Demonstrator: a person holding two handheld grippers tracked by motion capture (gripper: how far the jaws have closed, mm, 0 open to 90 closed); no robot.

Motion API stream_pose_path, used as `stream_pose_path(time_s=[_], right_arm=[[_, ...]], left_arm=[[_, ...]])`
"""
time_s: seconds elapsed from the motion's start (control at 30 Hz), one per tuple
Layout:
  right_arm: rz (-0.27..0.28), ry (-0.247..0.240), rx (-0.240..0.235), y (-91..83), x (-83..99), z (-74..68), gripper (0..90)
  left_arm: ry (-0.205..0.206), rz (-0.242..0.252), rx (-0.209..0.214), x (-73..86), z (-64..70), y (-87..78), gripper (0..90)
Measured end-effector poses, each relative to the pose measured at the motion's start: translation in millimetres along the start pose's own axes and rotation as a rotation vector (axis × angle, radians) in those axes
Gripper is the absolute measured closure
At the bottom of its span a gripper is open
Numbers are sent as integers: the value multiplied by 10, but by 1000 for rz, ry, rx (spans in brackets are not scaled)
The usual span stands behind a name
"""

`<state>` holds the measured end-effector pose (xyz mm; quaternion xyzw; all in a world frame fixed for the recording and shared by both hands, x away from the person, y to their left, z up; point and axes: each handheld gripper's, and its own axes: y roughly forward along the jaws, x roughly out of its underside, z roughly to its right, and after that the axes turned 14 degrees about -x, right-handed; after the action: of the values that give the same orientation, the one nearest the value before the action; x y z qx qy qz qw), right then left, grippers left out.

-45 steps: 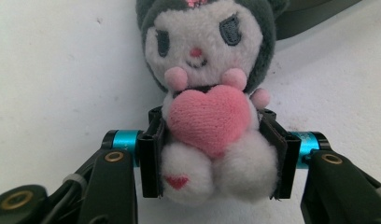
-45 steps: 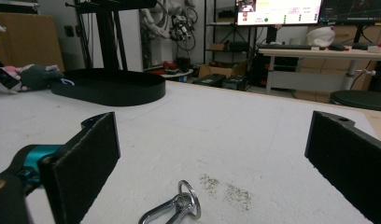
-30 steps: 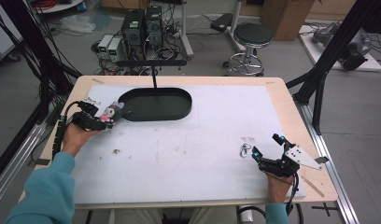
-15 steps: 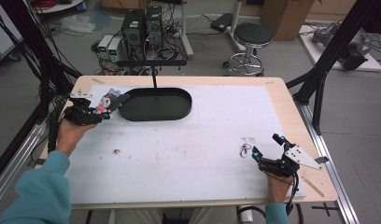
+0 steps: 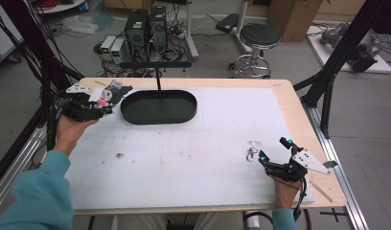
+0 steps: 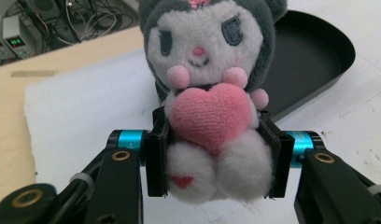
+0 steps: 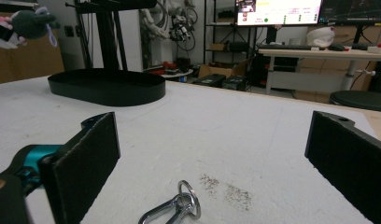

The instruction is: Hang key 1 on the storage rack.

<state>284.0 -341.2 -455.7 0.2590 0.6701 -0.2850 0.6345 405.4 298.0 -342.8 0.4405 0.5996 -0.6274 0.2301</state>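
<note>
At far left of white table (image 5: pixel 193 143): black oval tray (image 5: pixel 158 106), nothing inside. Just left of it, left gripper (image 6: pixel 212 154) clamped on plush toy (image 6: pixel 212 93), held above table. Near right: right gripper (image 5: pixel 276 153) spread wide, metal clip (image 7: pixel 177 207) between jaws.

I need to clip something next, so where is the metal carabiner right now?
In the high view the carabiner lies on the white mat at the near right, just ahead of the open right gripper, far from the black tray.
</note>
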Motion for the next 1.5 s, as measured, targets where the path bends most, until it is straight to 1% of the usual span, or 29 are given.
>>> stream_pose_path(time_s=[0.03, 0.07, 0.33, 0.37, 0.4, 0.47, 0.6, 0.67, 0.7, 0.73, 0.9, 0.97, 1.0, 1.17, 1.23, 1.27, 1.33, 1.4, 1.5], right_arm=[[0, 0, 0, 0, 0, 0, 24], [0, -1, 0, 0, 0, 0, 24], [0, 4, -1, -2, 0, -2, 24], [1, 4, -1, -1, 1, -3, 24], [2, 4, -2, -1, 1, -3, 24], [3, 4, -2, -1, 1, -3, 24], [3, 5, -1, -1, 1, -3, 24], [4, 6, -1, 0, 1, -2, 23], [3, 5, -2, -1, 1, -2, 24], [2, 6, -1, -1, 1, -2, 24], [2, 1, -3, 0, 1, 2, 24], [2, 8, -4, -1, 0, -2, 24], [1, 4, -3, -1, 1, 1, 24], [2, 8, -3, -1, 0, 0, 24], [2, 9, -3, -1, 0, -1, 23], [3, 10, -4, 0, 0, -1, 24], [1, 8, -4, -1, 1, 1, 24], [1, 10, -5, -1, 0, 0, 24], [1, 9, -5, -1, 0, 1, 24]], left_arm=[[-4, 5, 5, -16, -1, -7, 541], [1, 6, 7, -30, -4, -15, 541], [-1, 22, 3, -137, 2, -48, 541], [-1, 31, -6, -186, 11, -62, 541], [-4, 36, -2, -203, 12, -63, 541], [2, 42, -5, -249, 18, -69, 541], [-5, 41, -8, -307, 10, -60, 541], [-8, 44, -17, -340, 5, -58, 541], [-23, 49, -13, -354, -2, -57, 541], [-27, 49, -11, -370, -10, -57, 541], [-10, 56, -29, -455, -1, -57, 541], [-14, 55, -24, -478, -1, -53, 541], [-8, 51, -26, -495, 2, -50, 541], [-7, 50, -27, -541, 14, -30, 541], [3, 44, -28, -563, 16, -27, 541], [-1, 47, -28, -573, 22, -22, 541], [7, 45, -33, -601, 29, -21, 541], [5, 47, -30, -624, 36, -16, 540], [12, 44, -35, -652, 53, -10, 540]])
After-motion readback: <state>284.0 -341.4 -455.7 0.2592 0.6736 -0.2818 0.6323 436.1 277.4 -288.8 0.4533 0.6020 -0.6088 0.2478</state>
